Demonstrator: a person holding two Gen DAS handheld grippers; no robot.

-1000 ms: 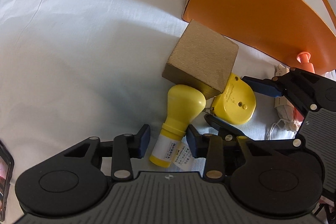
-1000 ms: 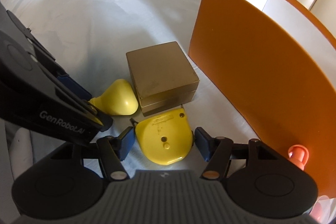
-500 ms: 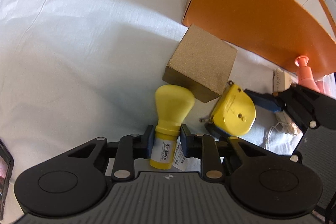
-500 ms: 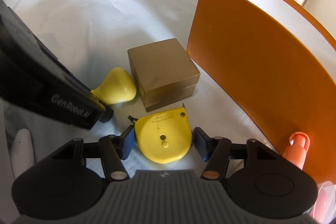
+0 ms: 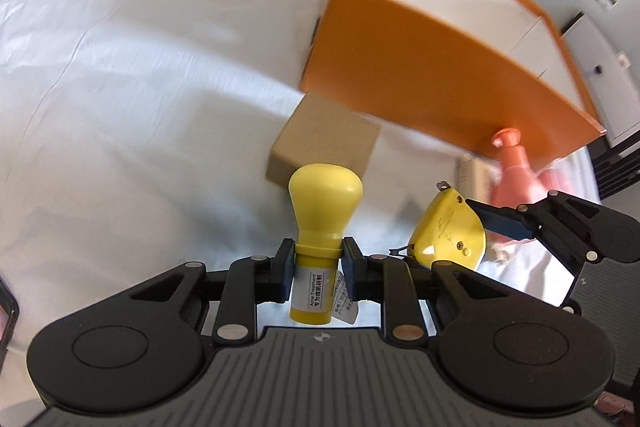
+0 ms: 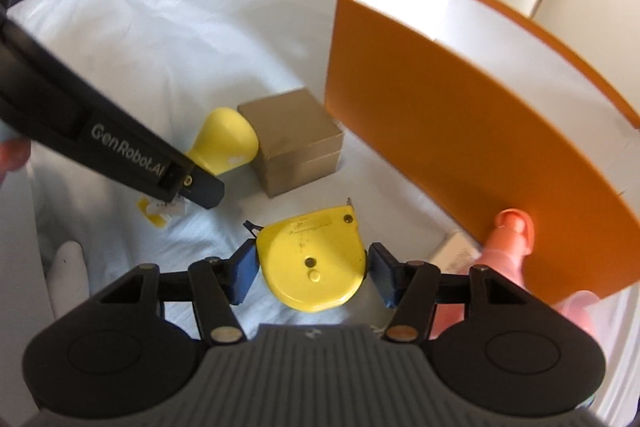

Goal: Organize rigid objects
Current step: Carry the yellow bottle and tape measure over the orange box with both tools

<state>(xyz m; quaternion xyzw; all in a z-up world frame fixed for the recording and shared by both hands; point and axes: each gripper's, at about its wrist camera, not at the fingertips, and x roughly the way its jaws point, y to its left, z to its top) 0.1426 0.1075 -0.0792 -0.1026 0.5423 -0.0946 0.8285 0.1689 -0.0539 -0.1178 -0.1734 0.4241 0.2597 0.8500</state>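
Left gripper [image 5: 314, 269] pinching the small yellow plastic bottle with the bulbous cap [image 5: 320, 227] around its labelled neck, pads pressed to both sides, bulb end pointing away toward 12 o'clock. A loose paper tag [image 5: 345, 301] hangs beside the right pad. Risk here, as I judge it: the neck is narrow and smooth and the heavy bulb sits well beyond the pads, so a quick swing could pivot or slide the bottle out. The tag could also snag.

Gold-brown cardboard cube box [image 6: 294, 141] sits on the white bed sheet [image 6: 180, 27] at about 12 o'clock from the bottle, near the bulb in the right wrist view. A low carry could clip it and knock it against the tall orange open-top box with white inside [image 6: 480, 131], which stands just beyond at 1 o'clock.

Right gripper [image 6: 310, 273] is closed halfway on the flat yellow plastic tape-measure case [image 6: 314, 263], pads at its left and right edges. Case sides are curved and slick, so I'd expect it could rotate or squirt out. Its metal tab [image 6: 350, 203] sticks out at 12 o'clock and could catch the orange wall's rim.

Coral-pink pump bottle [image 6: 510, 239] stands at 3 o'clock, touching or nearly touching the orange box; a sideways move could topple it. Both grippers are close together, so a collision between them is possible.
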